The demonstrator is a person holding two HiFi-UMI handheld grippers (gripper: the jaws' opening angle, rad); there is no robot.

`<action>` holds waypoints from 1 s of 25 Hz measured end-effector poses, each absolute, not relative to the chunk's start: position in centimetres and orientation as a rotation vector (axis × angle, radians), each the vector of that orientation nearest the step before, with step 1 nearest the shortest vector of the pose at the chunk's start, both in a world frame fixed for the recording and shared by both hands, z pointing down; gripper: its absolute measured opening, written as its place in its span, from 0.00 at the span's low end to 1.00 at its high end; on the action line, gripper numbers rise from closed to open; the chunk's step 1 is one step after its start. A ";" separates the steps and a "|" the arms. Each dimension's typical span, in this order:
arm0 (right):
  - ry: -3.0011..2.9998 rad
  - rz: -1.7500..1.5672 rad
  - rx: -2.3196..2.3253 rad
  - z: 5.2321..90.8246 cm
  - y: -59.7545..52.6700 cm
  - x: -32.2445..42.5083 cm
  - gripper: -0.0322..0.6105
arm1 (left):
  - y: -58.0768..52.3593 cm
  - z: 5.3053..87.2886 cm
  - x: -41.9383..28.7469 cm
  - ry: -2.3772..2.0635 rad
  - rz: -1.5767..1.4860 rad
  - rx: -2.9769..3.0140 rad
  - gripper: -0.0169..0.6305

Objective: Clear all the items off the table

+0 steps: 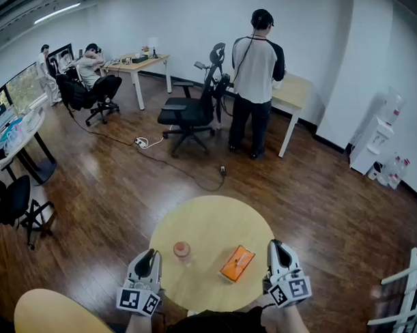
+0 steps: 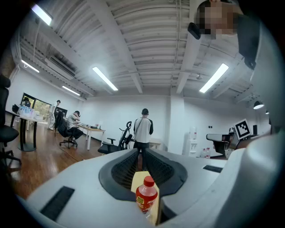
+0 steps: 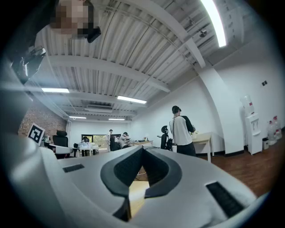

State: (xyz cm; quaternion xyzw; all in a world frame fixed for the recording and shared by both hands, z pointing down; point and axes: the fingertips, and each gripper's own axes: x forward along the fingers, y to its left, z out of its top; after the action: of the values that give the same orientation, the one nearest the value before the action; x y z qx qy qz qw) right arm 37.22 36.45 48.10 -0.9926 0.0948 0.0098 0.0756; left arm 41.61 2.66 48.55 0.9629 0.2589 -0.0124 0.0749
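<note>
A bottle (image 1: 182,251) is stood upright on the table (image 1: 210,213), with a packet (image 1: 237,263) laid flat to its right, apart from it. The left gripper (image 1: 151,255) is held level at the near edge, just beside the bottle, jaws brought together on nothing. The right gripper (image 1: 275,246) is held near the packet, jaws likewise closed and empty.

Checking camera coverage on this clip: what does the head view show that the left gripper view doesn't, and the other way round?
Only the head view shows the orange packet, which lies on the round table to the right of the bottle. Only the left gripper view shows the ceiling and its strip lights. Both show the small bottle with its red cap, and the standing person across the room.
</note>
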 end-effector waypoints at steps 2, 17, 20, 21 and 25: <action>0.280 0.025 -2.974 48.0 36.5 37.4 0.05 | 3.5 48.9 42.2 0.827 -0.010 2.904 0.19; 0.285 -0.190 -2.947 52.5 35.8 36.5 0.05 | 8.0 56.5 43.7 0.938 0.294 2.880 0.60; 0.301 -0.243 -2.950 52.9 35.4 36.9 0.05 | 8.7 57.5 44.4 0.934 0.347 2.862 0.59; 0.300 -0.260 -2.945 53.2 35.3 36.8 0.05 | 8.9 57.9 44.5 0.942 0.358 2.870 0.59; 0.298 -0.349 -2.925 55.8 34.6 35.2 0.05 | 9.1 60.1 44.5 0.920 0.371 2.895 0.61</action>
State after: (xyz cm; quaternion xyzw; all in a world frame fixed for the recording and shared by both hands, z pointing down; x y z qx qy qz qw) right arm 35.18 34.60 55.84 -0.9838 0.1003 -0.1174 0.0905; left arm 44.52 9.06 60.14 0.9453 0.3003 0.1210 0.0407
